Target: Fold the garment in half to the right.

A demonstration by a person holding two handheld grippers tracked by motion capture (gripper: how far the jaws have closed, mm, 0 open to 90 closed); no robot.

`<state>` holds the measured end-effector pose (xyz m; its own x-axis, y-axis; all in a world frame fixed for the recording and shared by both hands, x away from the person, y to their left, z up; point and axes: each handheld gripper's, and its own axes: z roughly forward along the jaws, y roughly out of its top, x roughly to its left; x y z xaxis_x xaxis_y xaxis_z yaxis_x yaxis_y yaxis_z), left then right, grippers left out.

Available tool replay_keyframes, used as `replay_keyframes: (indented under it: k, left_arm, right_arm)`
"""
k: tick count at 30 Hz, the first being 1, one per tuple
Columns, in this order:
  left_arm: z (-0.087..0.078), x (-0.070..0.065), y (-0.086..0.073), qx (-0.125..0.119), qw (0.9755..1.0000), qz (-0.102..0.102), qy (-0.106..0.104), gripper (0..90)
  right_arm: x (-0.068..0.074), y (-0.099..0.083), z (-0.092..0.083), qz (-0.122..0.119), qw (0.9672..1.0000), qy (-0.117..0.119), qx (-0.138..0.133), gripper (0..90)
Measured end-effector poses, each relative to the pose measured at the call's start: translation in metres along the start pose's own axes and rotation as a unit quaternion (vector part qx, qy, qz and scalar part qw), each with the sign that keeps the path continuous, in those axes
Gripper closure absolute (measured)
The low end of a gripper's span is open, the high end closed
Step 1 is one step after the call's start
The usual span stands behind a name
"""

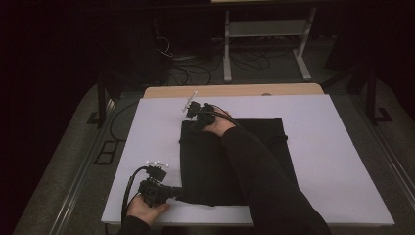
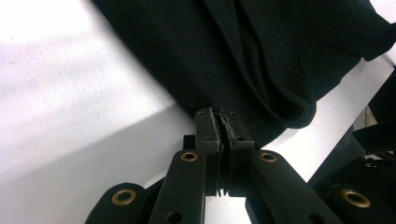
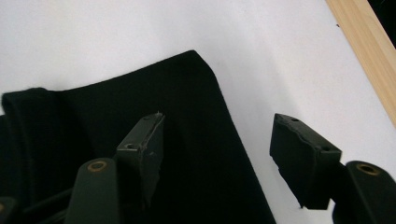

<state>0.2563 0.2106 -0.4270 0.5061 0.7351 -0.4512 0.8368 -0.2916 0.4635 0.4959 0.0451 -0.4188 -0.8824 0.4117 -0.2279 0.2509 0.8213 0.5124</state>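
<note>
The black cloth [image 1: 230, 161] lies folded on the white bench [image 1: 337, 161]. The left gripper [image 2: 222, 122] pinches its near corner, probably anchoring it; the right gripper [image 3: 217, 149] gapes wide astride the far corner, ready to grab.

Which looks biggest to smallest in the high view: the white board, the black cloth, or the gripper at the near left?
1. white board
2. black cloth
3. left gripper, clearly the smallest, pinching the cloth's near corner.
</note>
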Motion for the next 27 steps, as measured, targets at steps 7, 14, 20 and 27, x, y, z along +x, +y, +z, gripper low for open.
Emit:
replay_keyframes:
  k: [7, 14, 20, 27]
  left_arm:
    - [0.0, 0.0, 0.0, 0.0, 1.0, 0.0, 0.0, 85.3]
    - [-0.001, 0.0, 0.0, -0.002, 1.0, 0.001, 0.0, 85.3]
    - [-0.001, 0.0, -0.001, -0.003, 1.0, 0.001, 0.0, 85.3]
    - [-0.002, -0.001, -0.001, -0.005, 1.0, 0.001, -0.001, 85.3]
  right_arm:
    - [-0.002, -0.002, 0.005, 0.002, 1.0, 0.003, -0.001, 36.0]
    - [-0.005, -0.002, 0.012, 0.007, 0.9997, 0.024, -0.002, 42.8]
    - [-0.009, 0.001, 0.016, 0.02, 0.9988, 0.045, -0.001, 45.8]
    - [-0.017, 0.003, 0.02, 0.034, 0.9974, 0.064, 0.0, 46.1]
